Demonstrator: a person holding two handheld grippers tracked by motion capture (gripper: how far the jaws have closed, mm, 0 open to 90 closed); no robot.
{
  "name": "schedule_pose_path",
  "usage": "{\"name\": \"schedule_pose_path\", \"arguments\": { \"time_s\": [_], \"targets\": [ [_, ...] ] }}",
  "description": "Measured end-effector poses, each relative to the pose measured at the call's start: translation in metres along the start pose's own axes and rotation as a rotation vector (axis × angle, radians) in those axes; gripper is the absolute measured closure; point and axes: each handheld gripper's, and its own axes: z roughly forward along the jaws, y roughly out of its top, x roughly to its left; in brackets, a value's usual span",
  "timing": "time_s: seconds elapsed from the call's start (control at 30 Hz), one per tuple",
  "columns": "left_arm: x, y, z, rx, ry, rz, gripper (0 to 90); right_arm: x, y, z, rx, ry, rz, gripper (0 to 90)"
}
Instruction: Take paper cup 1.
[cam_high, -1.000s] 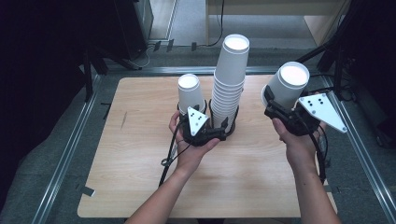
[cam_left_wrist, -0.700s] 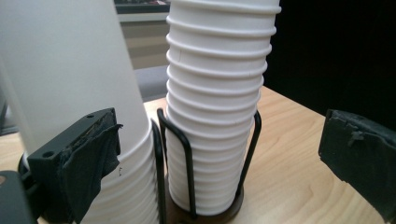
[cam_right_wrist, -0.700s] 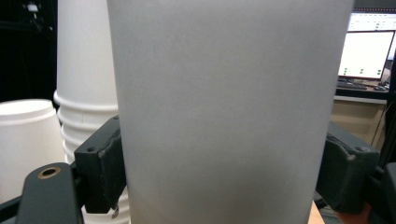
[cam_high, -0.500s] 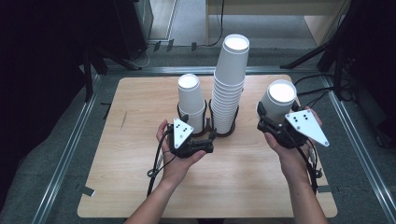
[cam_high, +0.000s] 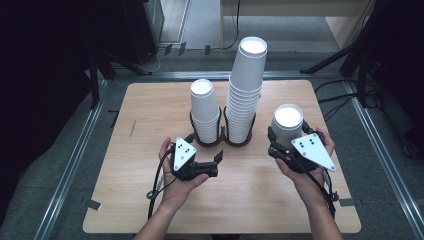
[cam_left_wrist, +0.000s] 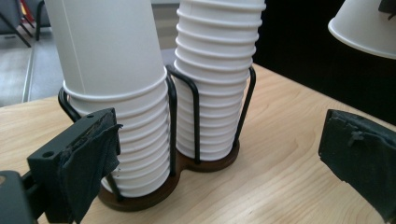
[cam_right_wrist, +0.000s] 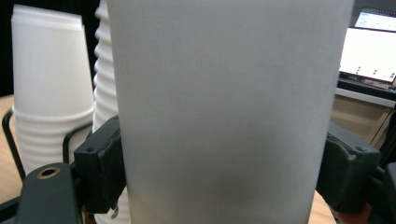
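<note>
White paper makes up nearly everything on the wooden table (cam_high: 150, 110): two stacks of upside-down cups stand side by side in a black wire holder (cam_high: 222, 139) with a dark double base, and that holder serves as the landmark here. The taller stack (cam_high: 246, 90) fills the holder's right ring and the shorter stack (cam_high: 205, 110) fills its left ring; the two stacks stand just beside each other. To the right of the holder, near it but apart from it, the right gripper (cam_high: 280, 142) clamps a single cup (cam_high: 288, 122), which is upside down with its flat bottom facing up. In the right gripper view the black pads (cam_right_wrist: 105, 163) press on both sides of that cup's wall (cam_right_wrist: 224, 107), so the jaws are clenched on it, and the two stacks rise behind it on the left. Whether the cup touches the table cannot be told. In front of the holder, on the person's side and a little left of its middle, the left gripper (cam_high: 217, 160) is held in the left hand (cam_high: 172, 175) with its jaws spread wide and nothing between them. In the left gripper view its pads (cam_left_wrist: 93, 158) frame the holder (cam_left_wrist: 196, 107) and both stacks, close to the holder but not touching it.
</note>
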Motion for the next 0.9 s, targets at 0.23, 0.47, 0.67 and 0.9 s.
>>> {"name": "schedule_pose_path", "arguments": {
  "time_s": [0.23, 0.47, 0.67, 0.9],
  "targets": [
    [0.005, -0.002, -0.005, 0.011, -0.027, -0.013, 0.0, 0.011, -0.011, -0.002, 0.03, 0.014, -0.098, 16.8],
    [0.003, -0.003, -0.007, 0.021, -0.092, -0.025, 0.0, 0.029, -0.026, -0.003, 0.046, 0.01, -0.32, 16.8],
    [0.005, -0.002, -0.009, 0.035, -0.135, -0.015, 0.0, 0.043, -0.03, -0.004, 0.033, 0.023, -0.476, 16.8],
    [0.001, 0.001, -0.011, 0.042, -0.195, -0.002, 0.0, 0.057, -0.038, -0.004, 0.008, 0.014, -0.644, 16.8]
  ]
}}
